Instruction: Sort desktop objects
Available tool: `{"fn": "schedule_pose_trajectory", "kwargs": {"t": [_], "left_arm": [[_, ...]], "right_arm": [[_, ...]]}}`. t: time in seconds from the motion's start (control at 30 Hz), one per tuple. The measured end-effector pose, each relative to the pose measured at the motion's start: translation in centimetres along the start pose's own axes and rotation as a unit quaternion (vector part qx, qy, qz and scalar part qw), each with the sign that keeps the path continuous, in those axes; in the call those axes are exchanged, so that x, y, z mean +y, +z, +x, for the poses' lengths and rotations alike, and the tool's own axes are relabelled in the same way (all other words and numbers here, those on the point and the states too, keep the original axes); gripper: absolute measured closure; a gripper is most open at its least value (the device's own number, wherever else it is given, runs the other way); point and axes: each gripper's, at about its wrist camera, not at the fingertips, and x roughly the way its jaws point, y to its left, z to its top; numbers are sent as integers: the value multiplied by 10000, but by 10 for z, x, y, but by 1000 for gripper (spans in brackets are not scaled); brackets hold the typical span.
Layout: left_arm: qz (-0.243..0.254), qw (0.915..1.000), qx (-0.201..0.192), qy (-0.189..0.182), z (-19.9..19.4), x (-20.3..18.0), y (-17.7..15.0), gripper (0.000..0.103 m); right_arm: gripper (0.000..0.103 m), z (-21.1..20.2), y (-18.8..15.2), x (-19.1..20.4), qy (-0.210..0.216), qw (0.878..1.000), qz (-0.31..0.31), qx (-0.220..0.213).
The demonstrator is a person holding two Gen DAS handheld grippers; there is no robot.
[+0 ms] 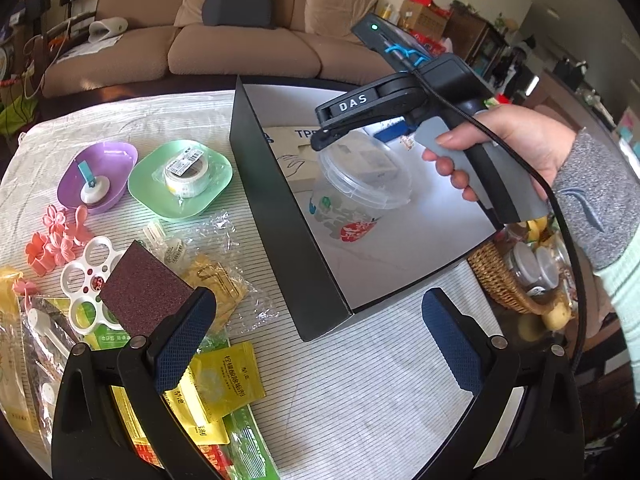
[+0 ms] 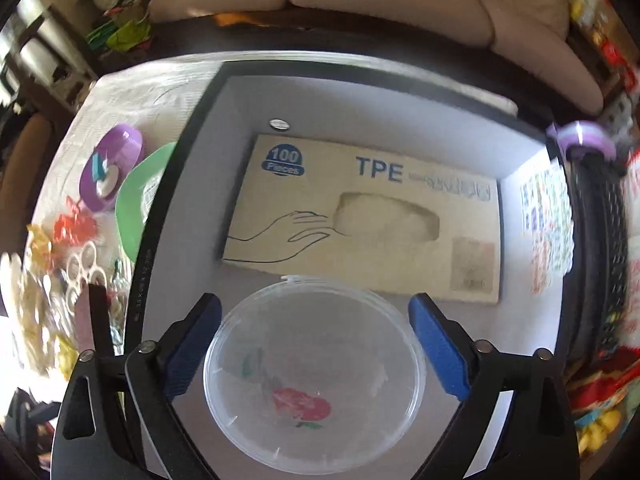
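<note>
While most of the clutter was still spread over the surface [image 1: 360,380], only a glove carton [image 2: 360,220] and a clear plastic cup [image 2: 314,376] were seen inside the black box [image 1: 280,216]. The cup was framed between the wide-spread right tongs [image 2: 314,354], perhaps just let go, though contact could not be judged. The left tongs [image 1: 320,336] were held wide and empty. A sanding block [image 1: 146,288], yellow sachets [image 1: 228,380] and pink flower clips [image 1: 56,240] were left unsorted; a tape roll [image 1: 186,172] was already set in a green dish [image 1: 180,178].
</note>
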Motion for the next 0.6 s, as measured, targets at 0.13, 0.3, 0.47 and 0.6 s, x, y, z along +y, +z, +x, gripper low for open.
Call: {"fn": "schedule_pose_trajectory", "kwargs": {"t": [0.13, 0.3, 0.47, 0.6], "left_arm": [[-73, 9999, -8, -85, -2, 2, 1, 0], [5, 10000, -28, -93, -5, -4, 1, 0], [-32, 9999, -17, -115, -9, -2, -1, 0], [-83, 9999, -18, -98, -11, 0, -1, 0]], "right_arm": [[7, -4, -12, -21, -27, 9975, 655, 274], [11, -21, -36, -60, 44, 9826, 1790, 497], [10, -64, -61, -56, -367, 9905, 1228, 507], [10, -96, -59, -29, -1659, 9861, -5, -53]]}}
